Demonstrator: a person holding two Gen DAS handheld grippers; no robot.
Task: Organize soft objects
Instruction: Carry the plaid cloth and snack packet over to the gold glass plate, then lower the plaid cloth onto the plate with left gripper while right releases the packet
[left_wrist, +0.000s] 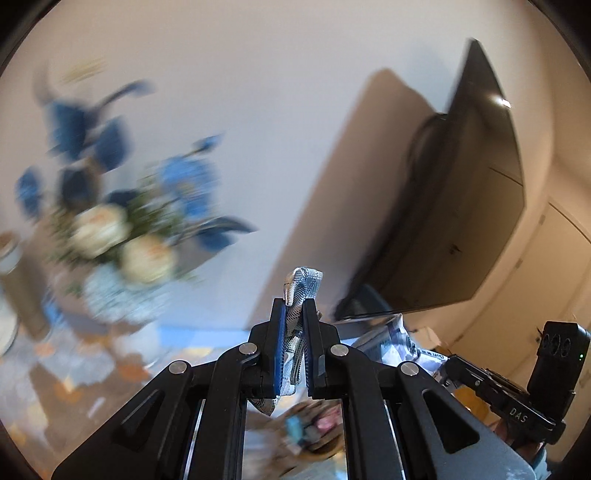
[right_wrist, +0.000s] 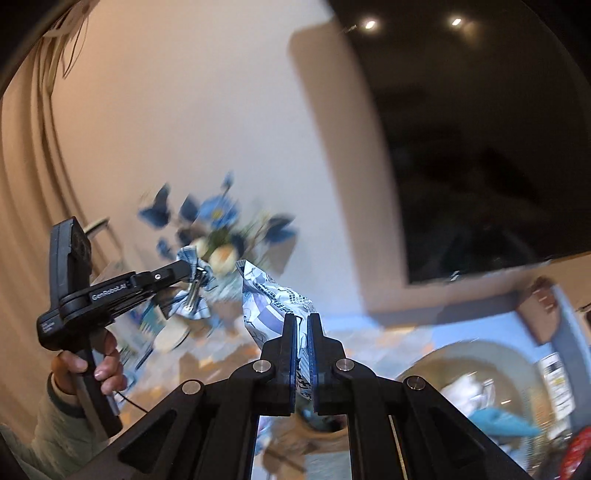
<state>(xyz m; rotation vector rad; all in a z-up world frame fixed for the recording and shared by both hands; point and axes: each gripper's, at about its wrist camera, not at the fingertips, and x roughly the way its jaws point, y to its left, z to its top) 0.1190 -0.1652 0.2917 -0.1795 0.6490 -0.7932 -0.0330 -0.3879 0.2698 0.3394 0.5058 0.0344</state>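
My left gripper (left_wrist: 294, 306) is shut on a blue-and-white patterned fabric piece (left_wrist: 301, 286), which sticks out above the fingertips and hangs below them. In the right wrist view the same left gripper (right_wrist: 192, 273) holds that fabric (right_wrist: 192, 295) up in the air, with a metal clip on it. My right gripper (right_wrist: 302, 321) is shut on a blue-and-white printed soft packet (right_wrist: 273, 299), which rises up and left from the fingers. Both grippers are raised and tilted upward. The packet also shows in the left wrist view (left_wrist: 399, 339), beside my right gripper's body (left_wrist: 535, 387).
A vase of blue and cream flowers (left_wrist: 122, 221) stands on a patterned tablecloth (left_wrist: 92, 369); it also shows in the right wrist view (right_wrist: 221, 240). A dark TV screen (left_wrist: 469, 203) hangs on the white wall. A round basket (right_wrist: 480, 387) with soft items is at lower right.
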